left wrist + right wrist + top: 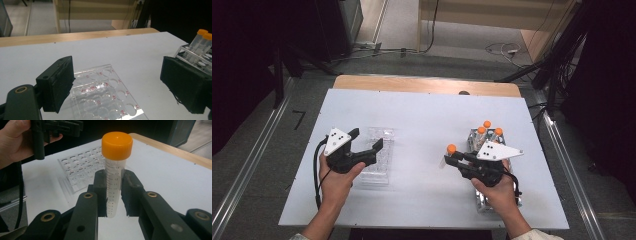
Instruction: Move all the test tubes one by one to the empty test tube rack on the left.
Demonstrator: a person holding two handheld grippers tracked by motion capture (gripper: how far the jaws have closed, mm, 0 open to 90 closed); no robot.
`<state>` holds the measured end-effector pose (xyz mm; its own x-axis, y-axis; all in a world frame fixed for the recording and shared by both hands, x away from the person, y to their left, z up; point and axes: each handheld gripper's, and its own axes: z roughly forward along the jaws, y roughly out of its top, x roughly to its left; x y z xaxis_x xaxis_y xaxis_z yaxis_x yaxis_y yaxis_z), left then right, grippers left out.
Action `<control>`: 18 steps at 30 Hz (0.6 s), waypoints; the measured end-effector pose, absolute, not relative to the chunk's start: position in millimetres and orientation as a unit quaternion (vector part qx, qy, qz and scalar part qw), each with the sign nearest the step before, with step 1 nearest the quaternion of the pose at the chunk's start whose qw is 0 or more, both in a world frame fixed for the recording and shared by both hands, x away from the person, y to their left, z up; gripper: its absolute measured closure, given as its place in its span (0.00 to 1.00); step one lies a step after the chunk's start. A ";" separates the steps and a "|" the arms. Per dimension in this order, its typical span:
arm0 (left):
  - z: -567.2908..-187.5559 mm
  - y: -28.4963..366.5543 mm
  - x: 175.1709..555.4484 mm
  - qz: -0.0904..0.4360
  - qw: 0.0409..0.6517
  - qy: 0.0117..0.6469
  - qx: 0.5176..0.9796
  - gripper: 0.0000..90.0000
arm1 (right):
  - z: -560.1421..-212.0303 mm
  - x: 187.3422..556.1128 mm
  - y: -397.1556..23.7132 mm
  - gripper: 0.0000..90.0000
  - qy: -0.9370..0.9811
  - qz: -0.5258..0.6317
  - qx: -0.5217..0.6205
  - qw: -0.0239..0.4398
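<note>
A clear tube with an orange cap point(116, 157) stands upright between the jaws of my right gripper point(115, 182), which is shut on its graduated body. In the high view this gripper point(452, 159) sits right of centre, holding the tube point(451, 150) a little left of a metal rack point(473, 136). That rack holds three more orange-capped tubes point(487, 129). My left gripper point(367, 138) is open beside a clear plastic rack point(378, 156) with rows of round holes. In the left gripper view the jaws of my left gripper point(122, 82) stand wide apart above that clear rack point(105, 100), with nothing between them.
The white tabletop point(427, 110) has a wooden strip point(427, 85) along its far edge. Cables lie on the floor beyond it. The metal rack point(192, 53) with its tubes point(202, 40) shows at the right of the left gripper view. A hand point(15, 140) holds the other gripper behind the clear rack point(80, 167).
</note>
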<state>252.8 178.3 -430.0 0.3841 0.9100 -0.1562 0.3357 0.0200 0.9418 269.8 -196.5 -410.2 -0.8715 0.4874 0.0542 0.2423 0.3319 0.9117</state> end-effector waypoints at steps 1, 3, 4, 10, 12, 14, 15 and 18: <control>-430.1 175.9 253.1 0.271 0.527 0.481 0.646 0.13 | -410.5 269.9 -193.9 0.81 0.809 0.532 0.224 0.113; -429.9 172.7 253.4 0.270 0.526 0.476 0.651 0.13 | -410.7 269.9 -192.6 0.81 0.810 0.530 0.225 0.112; -429.9 169.3 253.7 0.271 0.525 0.472 0.655 0.13 | -412.2 270.6 -188.4 0.81 0.813 0.527 0.222 0.110; -430.9 161.6 256.0 0.268 0.523 0.464 0.663 0.13 | -415.8 271.3 -176.7 0.81 0.819 0.520 0.219 0.102; -430.0 158.1 256.4 0.265 0.525 0.459 0.666 0.13 | -416.6 271.9 -172.8 0.81 0.822 0.518 0.215 0.100; -429.2 154.5 256.9 0.264 0.526 0.455 0.668 0.13 | -417.8 273.1 -169.6 0.81 0.823 0.516 0.216 0.098; -428.8 152.8 257.3 0.262 0.527 0.452 0.671 0.13 | -417.8 273.1 -169.6 0.81 0.823 0.516 0.216 0.098; -428.5 146.9 258.4 0.259 0.526 0.445 0.677 0.14 | -420.9 276.0 -162.9 0.81 0.828 0.507 0.220 0.095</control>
<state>258.4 146.9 -428.5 0.4703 0.8747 -0.1176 0.3298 -0.0506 0.9427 276.0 -162.9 -420.9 -0.8848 0.4613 0.0661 0.2680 0.3879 0.8819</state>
